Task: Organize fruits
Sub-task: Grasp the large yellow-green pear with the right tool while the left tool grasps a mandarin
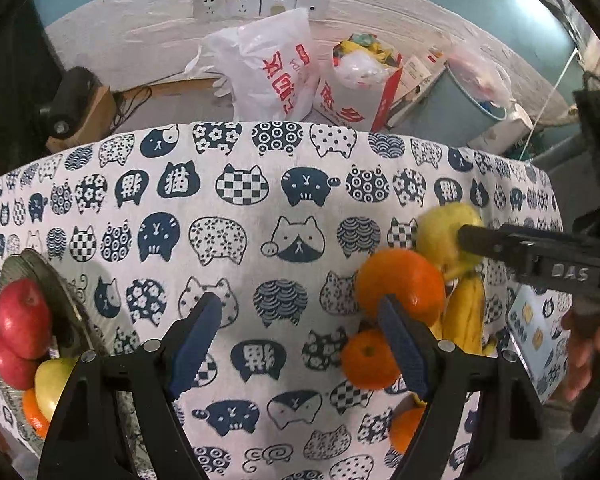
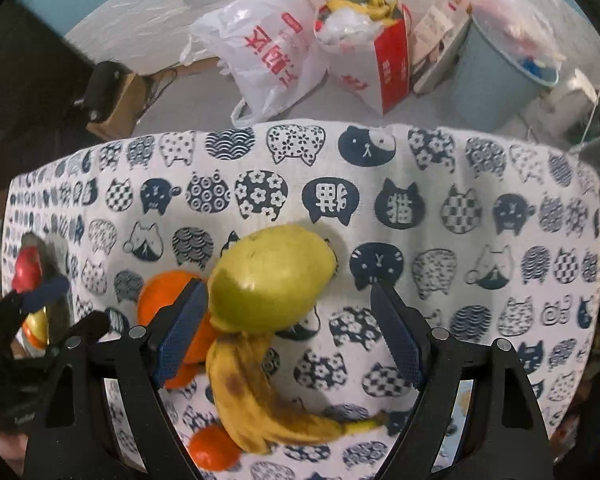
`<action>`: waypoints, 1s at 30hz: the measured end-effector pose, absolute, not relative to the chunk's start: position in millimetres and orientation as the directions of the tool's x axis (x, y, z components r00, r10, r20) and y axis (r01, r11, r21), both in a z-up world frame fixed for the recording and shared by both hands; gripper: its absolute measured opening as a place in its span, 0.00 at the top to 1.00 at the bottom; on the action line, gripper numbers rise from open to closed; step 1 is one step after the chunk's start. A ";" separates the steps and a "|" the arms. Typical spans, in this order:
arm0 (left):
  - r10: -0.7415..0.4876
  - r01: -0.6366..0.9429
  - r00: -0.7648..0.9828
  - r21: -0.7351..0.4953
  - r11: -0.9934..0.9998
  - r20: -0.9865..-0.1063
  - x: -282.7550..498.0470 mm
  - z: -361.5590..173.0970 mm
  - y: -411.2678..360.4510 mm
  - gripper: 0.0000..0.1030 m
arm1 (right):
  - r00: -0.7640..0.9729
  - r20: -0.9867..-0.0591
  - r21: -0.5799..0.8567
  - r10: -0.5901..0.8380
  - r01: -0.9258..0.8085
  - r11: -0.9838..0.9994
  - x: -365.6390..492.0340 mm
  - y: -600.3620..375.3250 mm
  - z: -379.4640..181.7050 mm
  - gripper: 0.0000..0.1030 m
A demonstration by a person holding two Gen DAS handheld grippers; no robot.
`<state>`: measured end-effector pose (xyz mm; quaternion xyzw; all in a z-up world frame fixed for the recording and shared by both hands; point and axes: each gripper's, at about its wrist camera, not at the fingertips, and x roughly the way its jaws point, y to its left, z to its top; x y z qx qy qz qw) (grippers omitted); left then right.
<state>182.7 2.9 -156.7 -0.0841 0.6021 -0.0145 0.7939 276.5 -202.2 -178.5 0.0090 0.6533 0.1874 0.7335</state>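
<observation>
Loose fruit lies in a cluster on the cat-print tablecloth point(image 2: 460, 208). Yellow-green pear point(image 2: 268, 276): smooth skin, a few dark specks, far end of cluster. Banana point(image 2: 256, 392): yellow, heavily brown-spotted, touching the pear's near side. Its long axis curves from the pear toward the near right, and its stem tip points right. Large orange point(image 1: 400, 280) just left of the pear; two smaller oranges point(image 1: 366, 360) nearer, beside the banana.

Grey plate point(image 1: 40, 276) at far left of table holds red apples point(image 1: 22, 320), a green apple point(image 1: 54, 384) and an orange slice of colour at its near edge.

Right gripper point(image 2: 288, 332): jaws spread wide, pear and banana top between them, pads not pressing; left pad overlaps the large orange. Left gripper point(image 1: 300, 344): jaws apart over bare cloth, right finger in front of the oranges; nothing held.

Beyond the table on the floor: white plastic bag point(image 1: 268, 64), red-and-white bag point(image 1: 360, 80), blue bin point(image 2: 500, 76).
</observation>
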 end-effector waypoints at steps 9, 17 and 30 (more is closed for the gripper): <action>-0.150 -0.068 0.252 -0.172 0.983 -0.956 193.9 -167.9 -2.9 0.20 | 0.000 -0.950 0.305 0.312 -0.207 0.930 282.3 -190.6 -210.1 0.19; -0.164 -0.066 0.242 -0.184 0.981 -0.956 188.0 -170.7 -4.6 0.20 | 0.038 -0.939 0.326 0.343 -0.231 0.917 277.6 -190.3 -210.2 0.27; -0.209 -0.006 0.168 -0.213 0.977 -0.963 158.4 -189.2 -27.0 0.20 | 0.218 -0.930 0.232 0.295 -0.274 0.933 262.0 -220.7 -170.6 0.38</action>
